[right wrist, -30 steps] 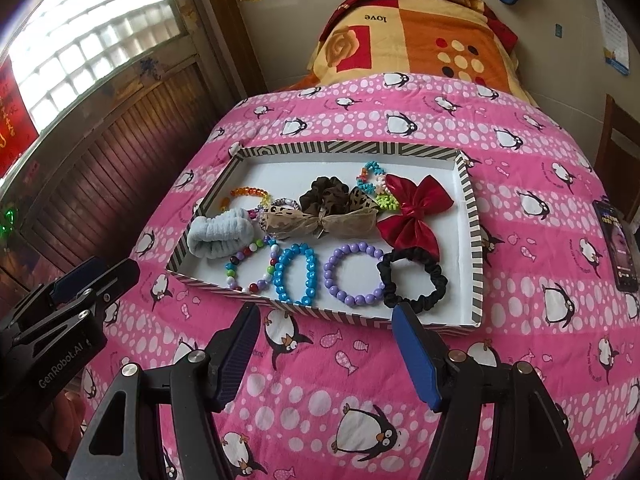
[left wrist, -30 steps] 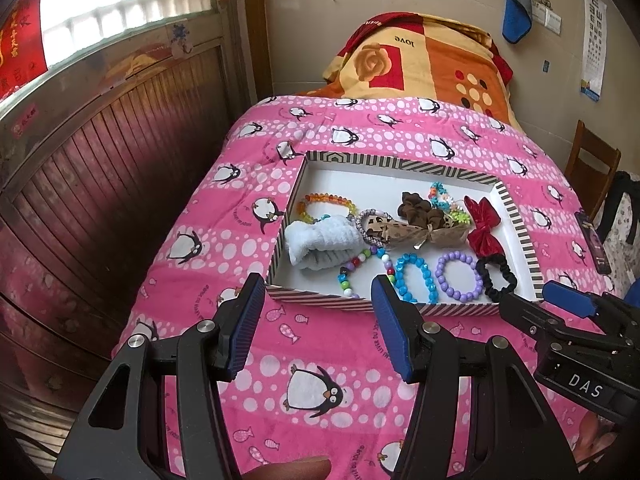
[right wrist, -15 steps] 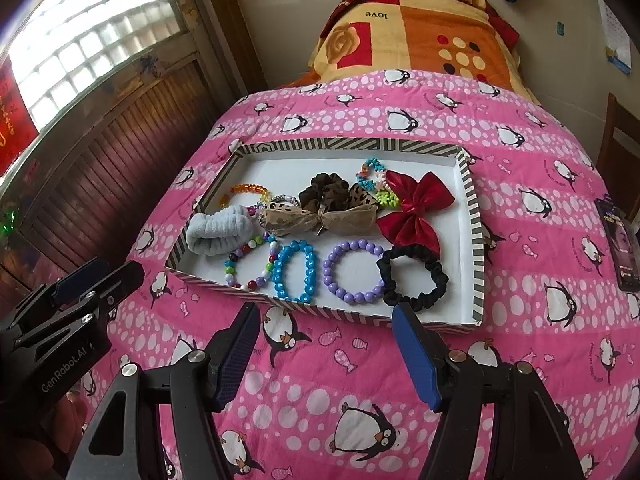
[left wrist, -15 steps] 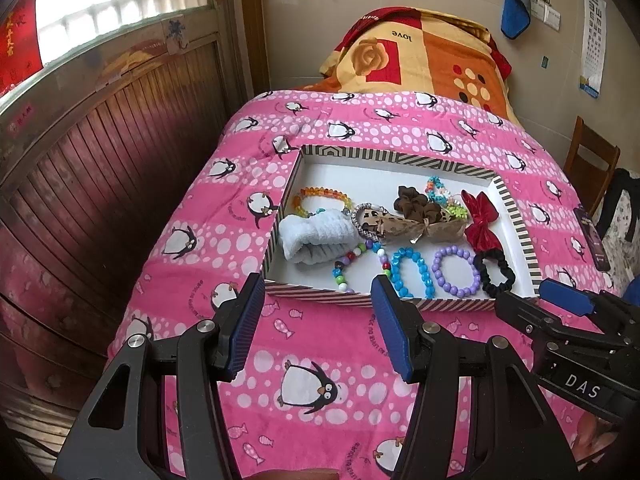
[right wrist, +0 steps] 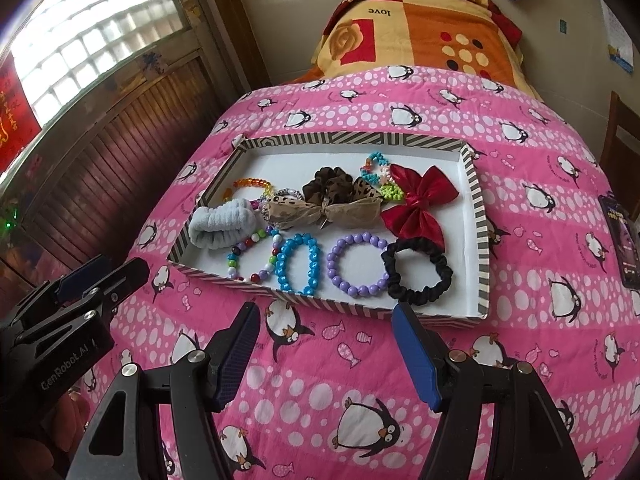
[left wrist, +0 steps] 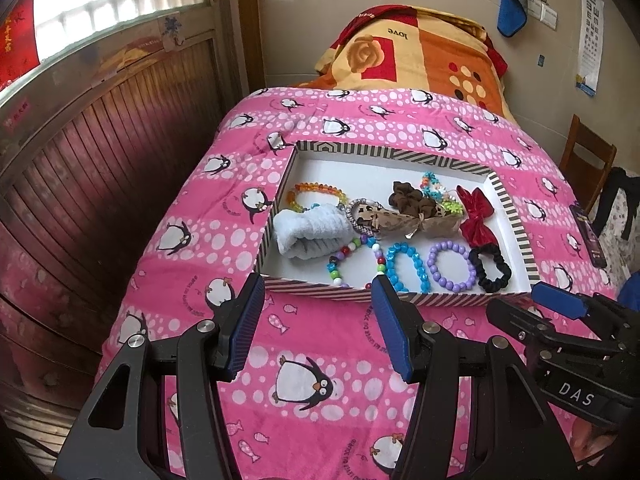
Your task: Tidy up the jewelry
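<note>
A striped-edged white tray (left wrist: pixel 516 216) (right wrist: pixel 478 216) lies on the pink penguin blanket. It holds a pale blue wristband (left wrist: pixel 310 232) (right wrist: pixel 218 226), a blue bead bracelet (left wrist: pixel 406 266) (right wrist: pixel 298 264), a purple bead bracelet (left wrist: pixel 452 266) (right wrist: pixel 356 266), a black scrunchie (left wrist: pixel 490 270) (right wrist: pixel 418 272), a red bow (left wrist: pixel 476 218) (right wrist: pixel 420 202), a brown bow (right wrist: pixel 324 210) and other bead bracelets. My left gripper (left wrist: pixel 316 296) is open and empty, just before the tray's near edge. My right gripper (right wrist: pixel 326 328) is open and empty, also short of the tray.
A wooden wall panel (left wrist: pixel 100 168) runs along the bed's left side. An orange and yellow quilt (left wrist: pixel 408 60) lies at the bed's head. A phone (right wrist: pixel 620 240) lies on the blanket right of the tray. A wooden chair (left wrist: pixel 584 164) stands at the right.
Both grippers have drawn back a little from the tray, which now looks slightly farther away. Both stay open and empty. The jewelry has not moved.
</note>
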Tool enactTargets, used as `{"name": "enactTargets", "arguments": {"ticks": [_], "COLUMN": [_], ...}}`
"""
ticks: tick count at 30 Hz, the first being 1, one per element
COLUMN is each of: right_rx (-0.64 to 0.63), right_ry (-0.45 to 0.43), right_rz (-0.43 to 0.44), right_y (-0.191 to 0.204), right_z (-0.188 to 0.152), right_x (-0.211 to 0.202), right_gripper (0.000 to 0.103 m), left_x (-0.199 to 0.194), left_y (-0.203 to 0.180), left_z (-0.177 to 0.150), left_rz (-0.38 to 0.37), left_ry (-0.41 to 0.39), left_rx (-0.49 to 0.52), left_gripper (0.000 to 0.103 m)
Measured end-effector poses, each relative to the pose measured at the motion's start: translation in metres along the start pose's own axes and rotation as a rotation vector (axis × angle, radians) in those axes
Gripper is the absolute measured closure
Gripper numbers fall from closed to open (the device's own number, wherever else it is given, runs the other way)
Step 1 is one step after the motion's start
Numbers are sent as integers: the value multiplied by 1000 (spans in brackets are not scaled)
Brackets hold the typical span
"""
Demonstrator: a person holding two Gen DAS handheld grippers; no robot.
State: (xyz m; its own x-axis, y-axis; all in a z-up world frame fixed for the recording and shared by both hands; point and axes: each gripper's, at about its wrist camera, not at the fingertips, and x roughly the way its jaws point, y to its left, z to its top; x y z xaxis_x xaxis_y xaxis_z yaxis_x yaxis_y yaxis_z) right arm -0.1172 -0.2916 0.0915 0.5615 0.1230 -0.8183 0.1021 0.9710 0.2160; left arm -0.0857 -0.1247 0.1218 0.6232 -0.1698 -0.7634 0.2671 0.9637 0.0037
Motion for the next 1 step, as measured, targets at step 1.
{"name": "enactTargets", "arguments": {"ticks": [1], "right_rx": [-3], "right_ry": [-2], "right_rz": [0], "right_y": [-1], "right_z": [-1], "right_x": [0], "right_gripper": [37], "left_x": [1], "left_y": [1], "left_z": [-1], "left_rz": [-4], "left_ry": [5], "left_rx": [-1], "left_gripper": [48]}}
